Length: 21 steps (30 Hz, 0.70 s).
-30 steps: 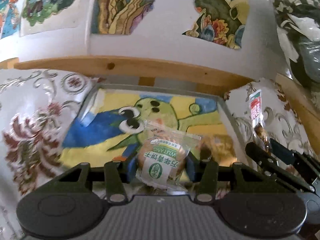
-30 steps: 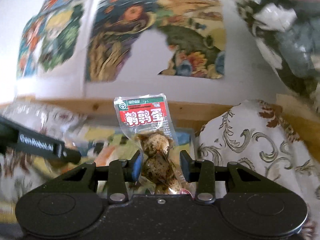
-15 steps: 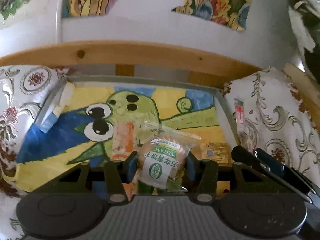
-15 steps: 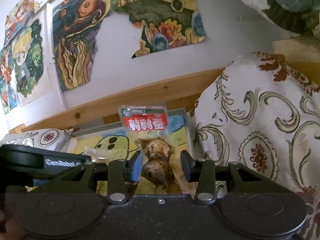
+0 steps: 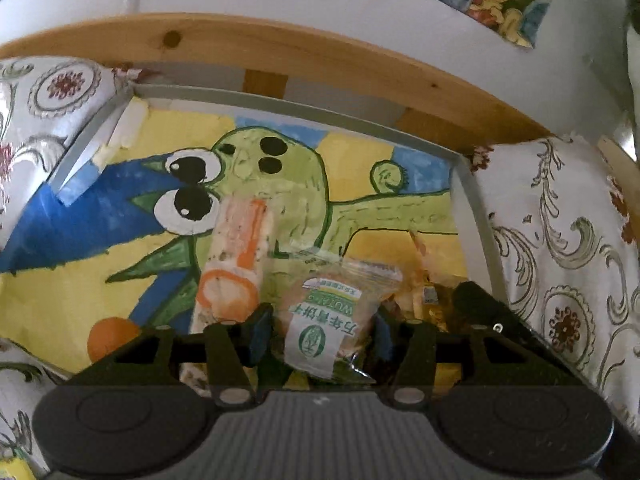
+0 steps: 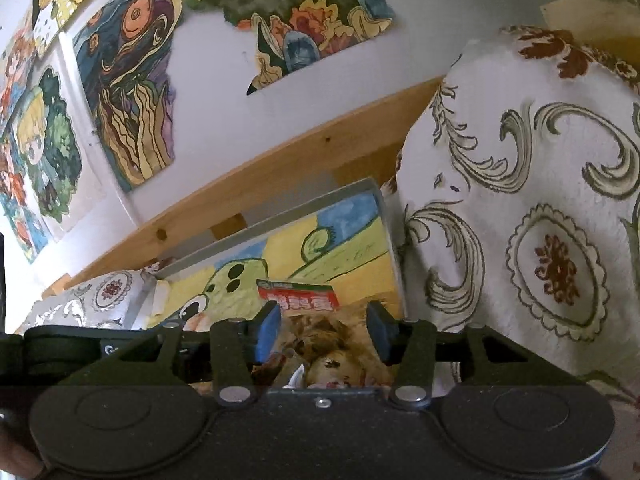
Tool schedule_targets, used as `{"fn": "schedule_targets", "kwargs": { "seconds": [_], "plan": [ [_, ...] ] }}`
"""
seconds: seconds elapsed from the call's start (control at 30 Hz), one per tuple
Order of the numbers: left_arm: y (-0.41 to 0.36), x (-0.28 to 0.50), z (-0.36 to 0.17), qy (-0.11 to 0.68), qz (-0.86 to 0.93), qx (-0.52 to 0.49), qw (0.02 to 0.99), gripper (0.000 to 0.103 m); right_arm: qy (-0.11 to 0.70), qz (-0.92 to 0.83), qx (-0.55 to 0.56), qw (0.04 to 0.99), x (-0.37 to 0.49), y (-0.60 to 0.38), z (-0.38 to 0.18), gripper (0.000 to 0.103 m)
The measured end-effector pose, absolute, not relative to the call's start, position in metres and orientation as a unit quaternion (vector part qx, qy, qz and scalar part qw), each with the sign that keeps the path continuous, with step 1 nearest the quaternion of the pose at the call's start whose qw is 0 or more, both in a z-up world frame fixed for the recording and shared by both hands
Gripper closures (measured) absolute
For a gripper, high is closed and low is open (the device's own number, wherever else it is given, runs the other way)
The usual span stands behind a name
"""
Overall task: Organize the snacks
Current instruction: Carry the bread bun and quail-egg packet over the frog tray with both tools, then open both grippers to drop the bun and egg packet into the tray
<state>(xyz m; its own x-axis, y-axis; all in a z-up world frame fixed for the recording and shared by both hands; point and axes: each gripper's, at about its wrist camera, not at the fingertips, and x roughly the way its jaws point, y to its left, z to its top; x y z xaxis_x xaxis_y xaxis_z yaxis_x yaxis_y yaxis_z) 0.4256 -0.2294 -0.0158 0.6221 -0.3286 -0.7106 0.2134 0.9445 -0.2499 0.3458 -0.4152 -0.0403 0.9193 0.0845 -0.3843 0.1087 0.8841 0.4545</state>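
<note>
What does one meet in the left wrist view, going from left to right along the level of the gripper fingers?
Orange circle painted on the tray → crab stick packet → green-labelled cake packet held in the left gripper → right gripper's black finger → patterned cloth.

Painted pictures [image 6: 128,92] hang on the far white wall [image 5: 320,4] above a wooden rail [image 5: 280,52]; patterned cloth [image 6: 540,220] lies right.

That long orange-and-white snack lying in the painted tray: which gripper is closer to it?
Left. The left gripper sits right beside the orange-and-white snack, holding a green-label pastry. The right gripper is farther right, by the tray's edge.
</note>
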Motion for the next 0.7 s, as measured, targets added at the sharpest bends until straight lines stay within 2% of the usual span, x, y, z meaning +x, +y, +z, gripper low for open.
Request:
{"fn": "schedule_targets", "kwargs": {
  "seconds": [0.07,0.2,0.4,0.7],
  "plan": [
    [-0.226,0.424,-0.015,0.403,-0.151,-0.081,0.899,0.041,0.195,-0.006,0.240,0.951,0.344,-0.415,-0.039,0.051],
    [-0.221,0.421,-0.011,0.392,-0.154,-0.099,0.902,0.031,0.178,-0.009,0.240,0.954,0.338,-0.419,-0.029,0.042],
    [-0.212,0.410,0.003,0.365,-0.149,-0.119,0.912,0.021,0.151,-0.024,0.225,0.962,0.324,-0.424,-0.011,0.027],
    [-0.190,0.379,0.027,0.302,-0.123,-0.147,0.934,0.005,0.116,-0.047,0.199,0.972,0.292,-0.428,0.017,0.011]
  ]
}}
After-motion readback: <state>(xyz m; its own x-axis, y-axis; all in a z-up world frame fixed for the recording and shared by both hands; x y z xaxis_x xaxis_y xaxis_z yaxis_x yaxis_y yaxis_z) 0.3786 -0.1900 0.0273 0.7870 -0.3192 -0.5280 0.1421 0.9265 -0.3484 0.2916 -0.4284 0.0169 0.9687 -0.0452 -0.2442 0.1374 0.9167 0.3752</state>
